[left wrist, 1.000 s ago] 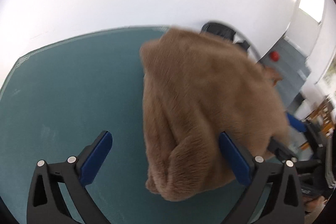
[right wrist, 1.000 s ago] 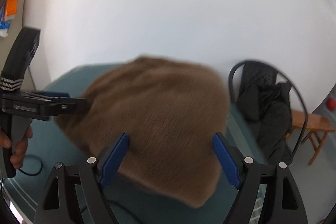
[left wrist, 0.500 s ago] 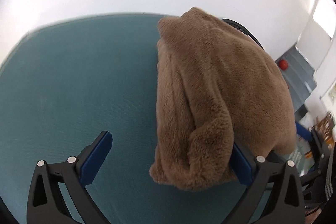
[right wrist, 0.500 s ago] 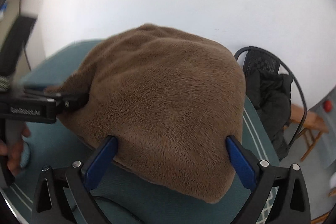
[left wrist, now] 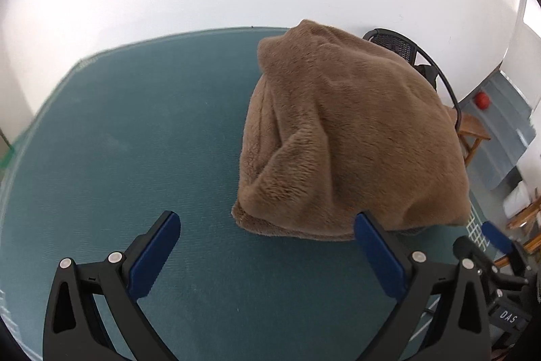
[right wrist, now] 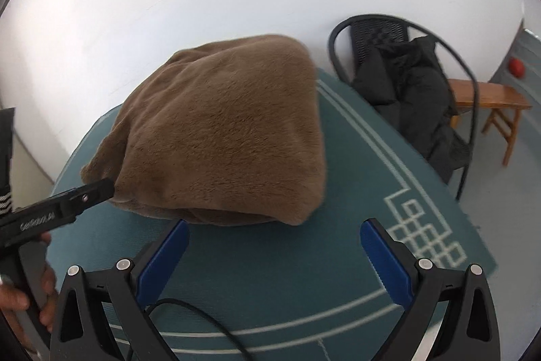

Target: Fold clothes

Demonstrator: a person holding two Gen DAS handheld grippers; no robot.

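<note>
Both grippers angle downward. The left gripper (left wrist: 267,254) gapes wide. The right gripper (right wrist: 275,257) has just spread fully, nothing between its pads.

The brown plush garment (left wrist: 351,137) hides the table's (left wrist: 142,131) far right corner and most of the black chair (left wrist: 399,46) behind it; in the right wrist view the holding hand (right wrist: 30,296) is cut off by the edge

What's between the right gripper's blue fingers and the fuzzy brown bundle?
Only bare teal mat lies between the right gripper and the folded brown fleece garment, seen in the right wrist view.
</note>
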